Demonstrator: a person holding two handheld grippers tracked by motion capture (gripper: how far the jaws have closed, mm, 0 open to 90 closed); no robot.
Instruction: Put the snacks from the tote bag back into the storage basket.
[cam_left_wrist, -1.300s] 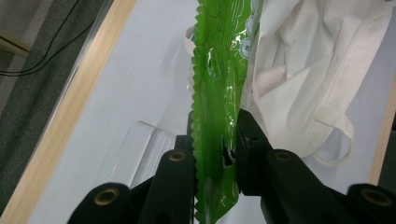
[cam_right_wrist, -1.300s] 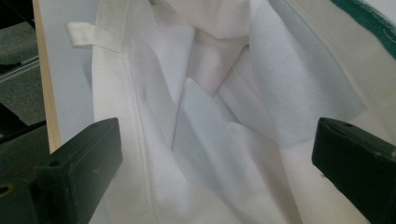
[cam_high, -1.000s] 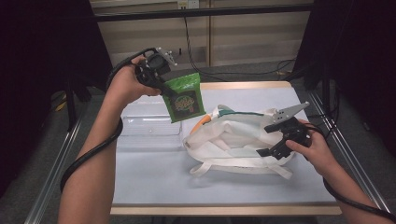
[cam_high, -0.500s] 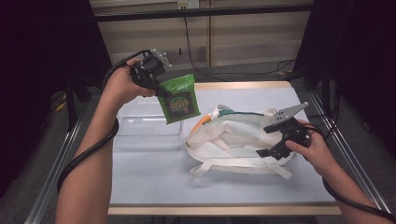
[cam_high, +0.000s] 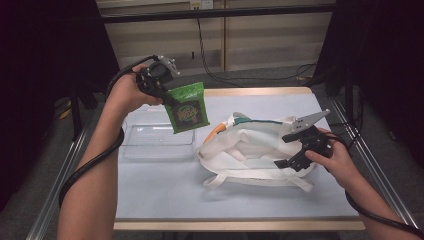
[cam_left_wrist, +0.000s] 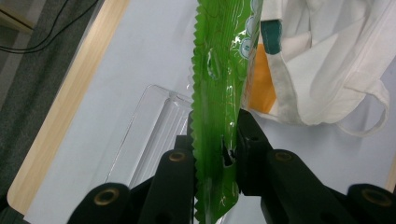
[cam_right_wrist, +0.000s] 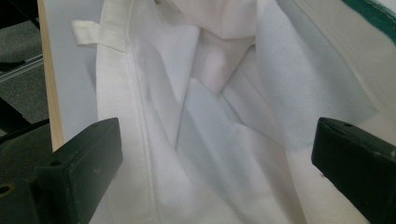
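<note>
My left gripper (cam_high: 167, 97) is raised above the table's back left, shut on the top edge of a green snack packet (cam_high: 187, 111) that hangs below it. In the left gripper view the packet (cam_left_wrist: 219, 93) is pinched edge-on between the jaws of that gripper (cam_left_wrist: 215, 144). A white cloth tote bag (cam_high: 255, 150) lies crumpled on the table at the right, with something orange (cam_high: 216, 131) at its mouth. My right gripper (cam_high: 286, 150) rests at the bag's right side, open. In its own view the right gripper (cam_right_wrist: 217, 154) has its jaws wide apart over the white fabric (cam_right_wrist: 210, 116).
A clear plastic tray (cam_high: 150, 142) lies on the pale table (cam_high: 165, 200) below the hanging packet, left of the bag. In the left gripper view the tray (cam_left_wrist: 154, 126) sits beside the bag (cam_left_wrist: 327, 60). Metal rails run along both table sides.
My left gripper and the green packet have drifted slightly to the left. The right gripper and the bag have stayed where they were.
</note>
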